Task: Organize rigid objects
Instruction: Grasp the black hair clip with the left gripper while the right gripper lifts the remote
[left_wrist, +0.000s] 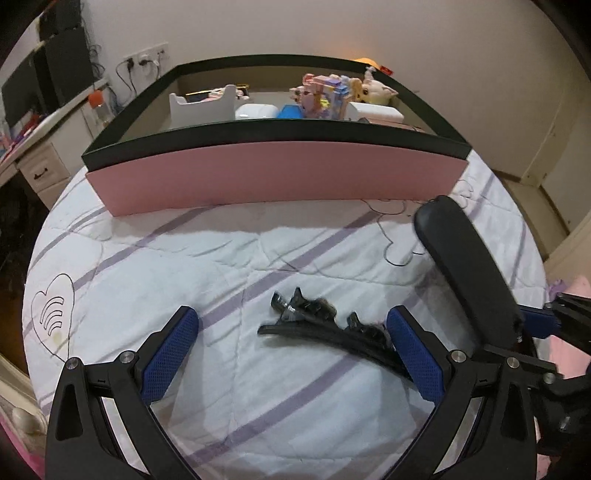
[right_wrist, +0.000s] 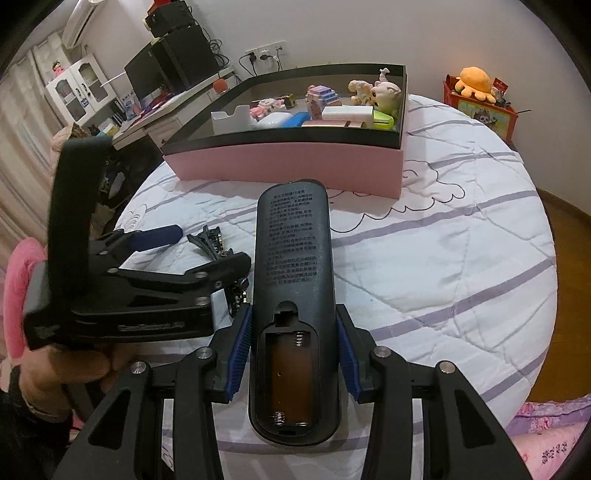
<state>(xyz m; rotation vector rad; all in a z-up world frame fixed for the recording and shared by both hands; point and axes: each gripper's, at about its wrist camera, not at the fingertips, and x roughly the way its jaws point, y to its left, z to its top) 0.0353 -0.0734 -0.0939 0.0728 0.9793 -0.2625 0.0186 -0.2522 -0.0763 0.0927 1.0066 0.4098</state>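
Remote (right_wrist: 293, 258): small print, seemingly illegible

Left gripper (left_wrist: 291, 347) jaws spread wide; right gripper (right_wrist: 293, 343) jaws clamped, both angled downward.

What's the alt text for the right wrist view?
The right gripper grips a black remote by its sides, back up, battery bay open and empty. Ahead on the striped bedspread sits a pink box holding small toys. At left, the left gripper points at black hair clips.
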